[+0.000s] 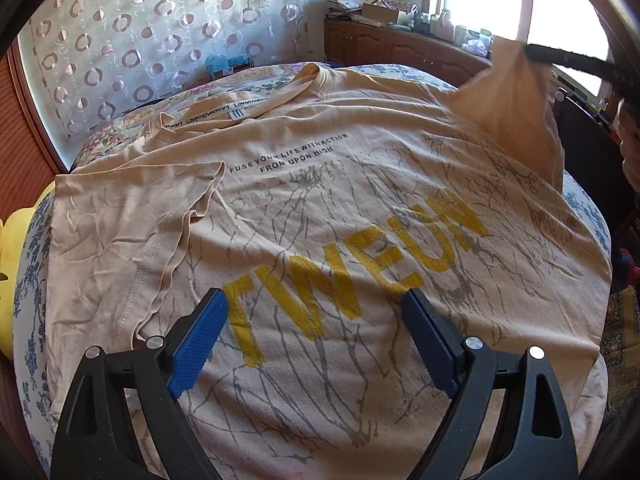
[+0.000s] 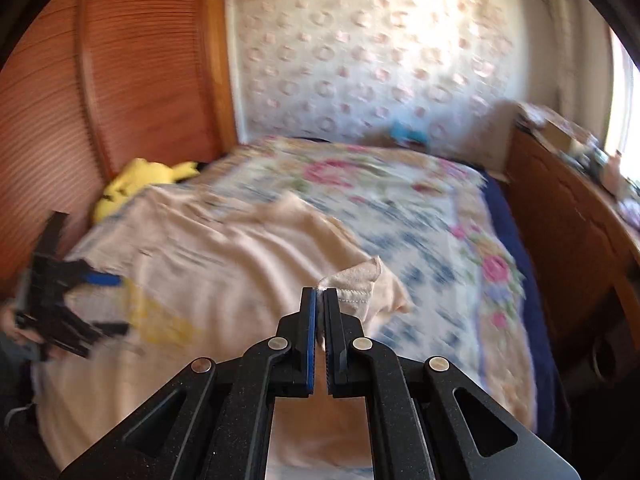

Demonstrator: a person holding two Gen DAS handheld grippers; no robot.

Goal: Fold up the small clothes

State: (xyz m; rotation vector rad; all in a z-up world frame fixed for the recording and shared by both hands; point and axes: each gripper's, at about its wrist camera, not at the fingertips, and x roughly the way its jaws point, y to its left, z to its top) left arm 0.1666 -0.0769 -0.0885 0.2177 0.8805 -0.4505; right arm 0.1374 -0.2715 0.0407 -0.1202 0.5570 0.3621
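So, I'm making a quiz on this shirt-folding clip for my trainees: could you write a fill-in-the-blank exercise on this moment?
1. The right gripper is shut on the T-shirt's ____.
2. The left gripper hovers with its jaws ____ over the T-shirt.
3. The large word printed on the shirt is coloured ____.
4. The yellow plush toy lies by the wooden ____.

Missing words: sleeve; open; yellow; headboard
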